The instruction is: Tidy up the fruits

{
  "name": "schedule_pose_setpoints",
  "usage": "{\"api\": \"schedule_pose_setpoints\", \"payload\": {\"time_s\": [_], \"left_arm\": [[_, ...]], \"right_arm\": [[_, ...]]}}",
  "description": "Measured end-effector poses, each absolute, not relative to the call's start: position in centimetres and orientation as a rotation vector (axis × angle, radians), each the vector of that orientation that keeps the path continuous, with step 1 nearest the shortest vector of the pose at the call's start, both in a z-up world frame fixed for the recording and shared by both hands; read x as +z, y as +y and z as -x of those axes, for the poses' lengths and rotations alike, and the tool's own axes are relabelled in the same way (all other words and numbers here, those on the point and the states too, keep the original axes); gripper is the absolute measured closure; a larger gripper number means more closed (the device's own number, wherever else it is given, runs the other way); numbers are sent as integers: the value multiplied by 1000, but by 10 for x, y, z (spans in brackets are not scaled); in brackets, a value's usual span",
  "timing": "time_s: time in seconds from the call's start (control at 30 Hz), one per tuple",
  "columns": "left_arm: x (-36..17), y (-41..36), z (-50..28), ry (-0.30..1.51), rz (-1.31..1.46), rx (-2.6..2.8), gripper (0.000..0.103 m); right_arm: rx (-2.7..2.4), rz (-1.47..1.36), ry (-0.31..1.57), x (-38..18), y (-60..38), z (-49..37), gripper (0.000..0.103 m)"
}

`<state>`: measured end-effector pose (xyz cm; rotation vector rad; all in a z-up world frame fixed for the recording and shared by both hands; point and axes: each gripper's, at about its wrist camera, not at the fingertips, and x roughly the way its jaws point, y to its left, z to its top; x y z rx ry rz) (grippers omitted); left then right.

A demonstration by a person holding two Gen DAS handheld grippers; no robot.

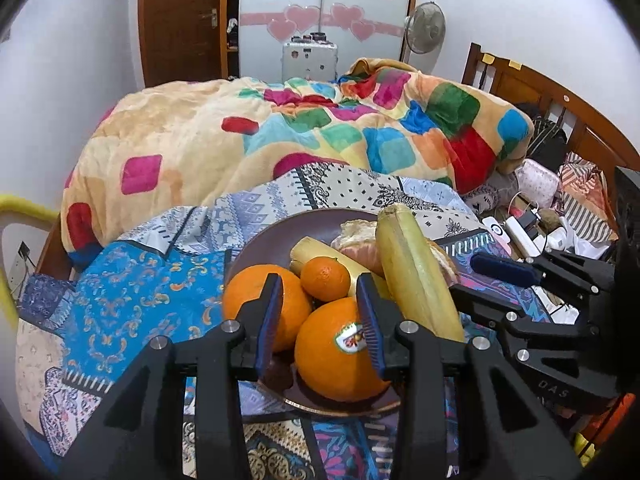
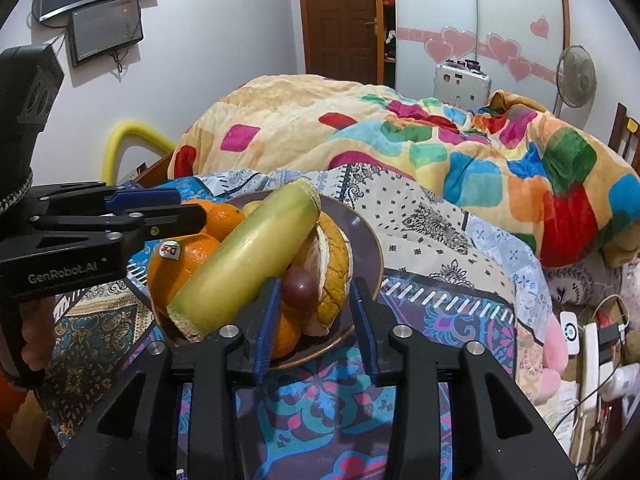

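Note:
A dark plate (image 1: pixel 256 240) (image 2: pixel 370 248) sits on the patterned bedsheet, piled with fruit. A stickered orange (image 1: pixel 332 360) (image 2: pixel 188 256) is at its near side, with a second orange (image 1: pixel 244 296) and a small tangerine (image 1: pixel 324 278) beside it. A yellow-green cane stalk (image 1: pixel 412 272) (image 2: pixel 248 256) leans across the pile over a peeled citrus (image 1: pixel 356 244) (image 2: pixel 332 268) and a dark round fruit (image 2: pixel 300 288). My left gripper (image 1: pixel 320 312) (image 2: pixel 192 206) hovers open over the oranges. My right gripper (image 2: pixel 316 312) (image 1: pixel 464 276) is open at the plate's edge, the peeled citrus showing between its fingers, unpressed.
A bunched, colourful blanket (image 1: pixel 320 128) covers the bed behind the plate. A wooden headboard (image 1: pixel 560 104) and a clutter of chargers and cables (image 1: pixel 528 232) lie to the right. A person's hand (image 2: pixel 32 340) holds the left gripper. A yellow tube (image 2: pixel 120 140) arches by the bed's left edge.

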<state>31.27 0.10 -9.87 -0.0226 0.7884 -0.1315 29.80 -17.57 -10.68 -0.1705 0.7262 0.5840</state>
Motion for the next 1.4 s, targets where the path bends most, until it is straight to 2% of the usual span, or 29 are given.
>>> {"api": "schedule_pose_setpoints", "payload": {"time_s": [0.07,0.47,0.5,0.57,0.7,0.77,0.83,0.9,0.97,1.0,1.03,1.1,1.17,1.23,1.4], "left_arm": [[-91,2,-304,769,21,-128,65],[-17,4,-207,563,42,-111,65],[-9,3,-195,536,43,-109,63],[4,1,-174,485,45,-100,54],[27,-5,-126,375,21,-72,48],[35,-9,-102,325,10,-59,38],[41,-13,-81,284,-2,-48,35],[45,-17,-63,254,-13,-42,32],[48,-19,-49,236,-14,-35,21],[49,-19,-41,226,-13,-33,18],[50,-19,-38,218,-12,-30,16],[51,-20,-30,205,-16,-23,13],[52,-21,-23,199,-22,-14,5],[52,-21,-15,186,-20,-7,1],[55,-22,-3,173,-19,-10,0]], "right_arm": [[585,169,715,-102,-177,-294,63],[546,157,503,-23,-196,-217,63],[542,154,473,-14,-198,-206,63],[536,139,418,3,-204,-184,63],[542,80,316,32,-216,-138,62],[541,56,268,42,-221,-117,58],[534,39,227,48,-224,-101,50],[530,24,193,53,-225,-86,49],[531,16,180,55,-225,-74,47],[530,14,179,55,-225,-73,42],[527,12,174,55,-224,-69,32],[505,14,149,53,-224,-62,22],[477,26,125,53,-223,-55,15],[456,27,106,52,-224,-47,0],[438,35,79,50,-222,-36,0]]}}
